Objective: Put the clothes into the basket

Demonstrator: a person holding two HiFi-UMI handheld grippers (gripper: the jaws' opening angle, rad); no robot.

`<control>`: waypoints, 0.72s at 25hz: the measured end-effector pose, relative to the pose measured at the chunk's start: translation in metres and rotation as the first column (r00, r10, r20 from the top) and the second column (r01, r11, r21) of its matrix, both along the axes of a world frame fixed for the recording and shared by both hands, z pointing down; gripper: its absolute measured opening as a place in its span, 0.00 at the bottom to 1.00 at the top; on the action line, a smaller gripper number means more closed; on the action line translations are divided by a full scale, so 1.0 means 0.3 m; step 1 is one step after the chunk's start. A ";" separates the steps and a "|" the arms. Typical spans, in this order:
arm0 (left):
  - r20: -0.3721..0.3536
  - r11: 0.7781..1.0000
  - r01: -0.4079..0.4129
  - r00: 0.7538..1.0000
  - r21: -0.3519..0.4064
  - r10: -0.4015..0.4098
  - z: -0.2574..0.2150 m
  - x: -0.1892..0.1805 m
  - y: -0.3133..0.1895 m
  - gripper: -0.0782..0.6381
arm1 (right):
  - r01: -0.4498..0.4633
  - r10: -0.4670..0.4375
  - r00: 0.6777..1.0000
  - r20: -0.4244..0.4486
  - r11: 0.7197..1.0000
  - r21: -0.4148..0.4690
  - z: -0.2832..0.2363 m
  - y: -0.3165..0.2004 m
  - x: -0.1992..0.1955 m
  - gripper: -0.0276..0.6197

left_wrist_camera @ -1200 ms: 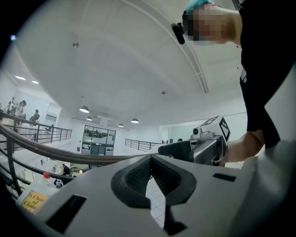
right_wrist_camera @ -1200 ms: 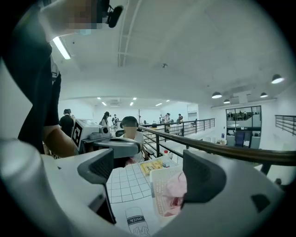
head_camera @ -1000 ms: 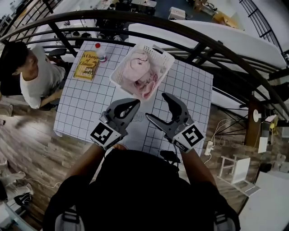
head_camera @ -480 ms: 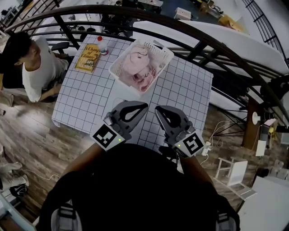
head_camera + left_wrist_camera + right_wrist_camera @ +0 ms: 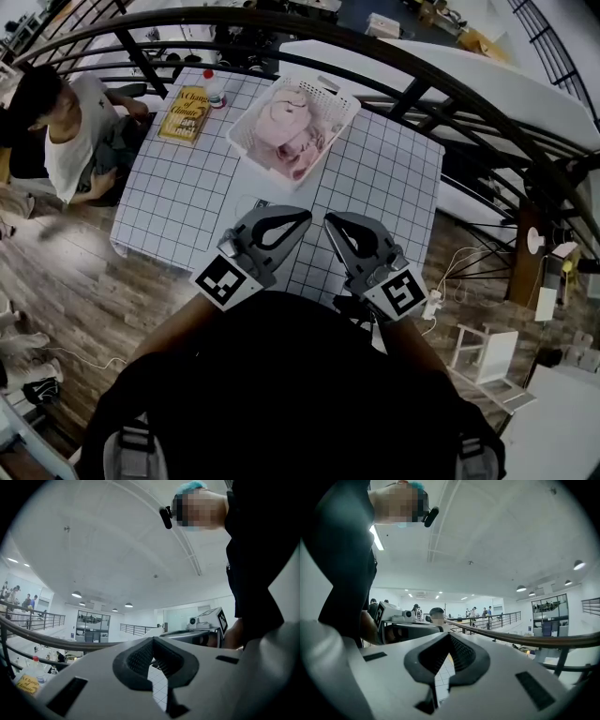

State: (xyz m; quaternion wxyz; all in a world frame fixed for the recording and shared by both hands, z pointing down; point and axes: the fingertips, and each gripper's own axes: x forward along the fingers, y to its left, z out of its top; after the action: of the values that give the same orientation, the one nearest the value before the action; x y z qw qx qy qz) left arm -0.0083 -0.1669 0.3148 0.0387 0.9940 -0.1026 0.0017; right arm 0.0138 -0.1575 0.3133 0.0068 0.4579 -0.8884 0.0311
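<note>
Left gripper (image 5: 302, 217) and right gripper (image 5: 332, 221), both clenched empty (the right's jaws just closed), sit over the near table (image 5: 183, 192) edge; the basket (image 5: 328, 96) of pink clothes (image 5: 291, 131) lies straight ahead, marginally nearer the left.

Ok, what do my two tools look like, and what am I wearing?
Both the left tool and right tool are grey, with black ribbed pads and a white cube bearing a black square marker at the rear. You wear a black top.
</note>
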 end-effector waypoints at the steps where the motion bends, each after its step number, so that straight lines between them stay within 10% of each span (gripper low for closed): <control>1: 0.002 1.000 0.000 1.000 -0.001 0.000 0.000 -0.001 0.002 0.11 | 0.004 -0.004 1.000 -0.001 1.000 -0.001 -0.001 0.002 -0.001 0.07; 18: 0.005 1.000 0.024 1.000 0.005 -0.024 0.024 -0.019 0.022 0.11 | 0.005 -0.005 1.000 0.013 1.000 0.018 0.012 0.032 -0.009 0.07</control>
State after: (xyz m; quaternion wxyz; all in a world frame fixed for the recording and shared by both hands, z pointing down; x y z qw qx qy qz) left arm -0.0139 -0.1602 0.3220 0.0360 0.9928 -0.1144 0.0036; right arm 0.0112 -0.1480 0.3169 -0.0030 0.4556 -0.8898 0.0261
